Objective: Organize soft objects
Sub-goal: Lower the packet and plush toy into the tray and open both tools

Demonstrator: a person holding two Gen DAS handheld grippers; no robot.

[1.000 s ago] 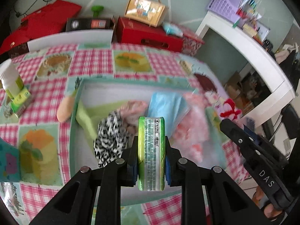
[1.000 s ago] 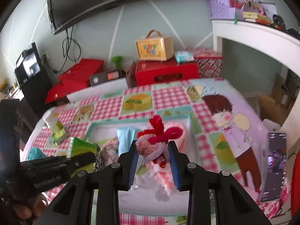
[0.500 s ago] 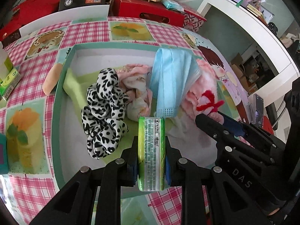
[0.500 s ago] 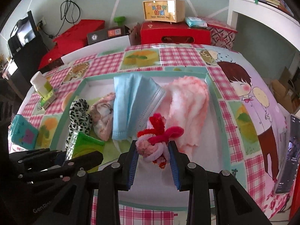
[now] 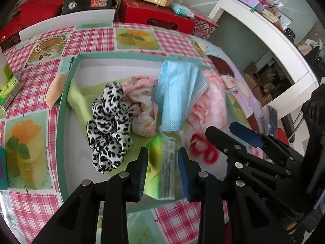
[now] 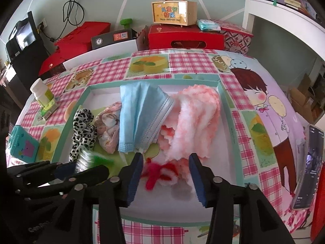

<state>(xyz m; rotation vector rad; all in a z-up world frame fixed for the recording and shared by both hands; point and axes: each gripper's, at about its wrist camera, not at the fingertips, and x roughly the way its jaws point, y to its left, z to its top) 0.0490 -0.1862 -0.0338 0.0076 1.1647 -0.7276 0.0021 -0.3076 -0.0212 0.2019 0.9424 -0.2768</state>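
A teal-rimmed white tray (image 5: 63, 109) (image 6: 227, 105) holds a leopard-print scrunchie (image 5: 109, 126) (image 6: 83, 130), a pink cloth (image 5: 142, 101), a blue face mask (image 5: 176, 93) (image 6: 140, 118) and a fluffy pink towel (image 6: 195, 120). My left gripper (image 5: 162, 160) is open; a green tissue pack (image 5: 162, 162), blurred, lies between its jaws in the tray. My right gripper (image 6: 165, 174) is open; a red-and-pink hair tie (image 6: 160, 174) (image 5: 203, 148) lies between its jaws in the tray.
On the checked tablecloth lie a peach sponge (image 5: 54, 91), a white bottle on a green box (image 6: 43, 95), a teal box (image 6: 22, 144) and a phone (image 6: 308, 166). Red boxes (image 6: 184, 38) stand at the back; a white desk (image 5: 264, 30) at right.
Both grippers have opened. The green tissue pack and the hair tie have dropped from the jaws into the tray.
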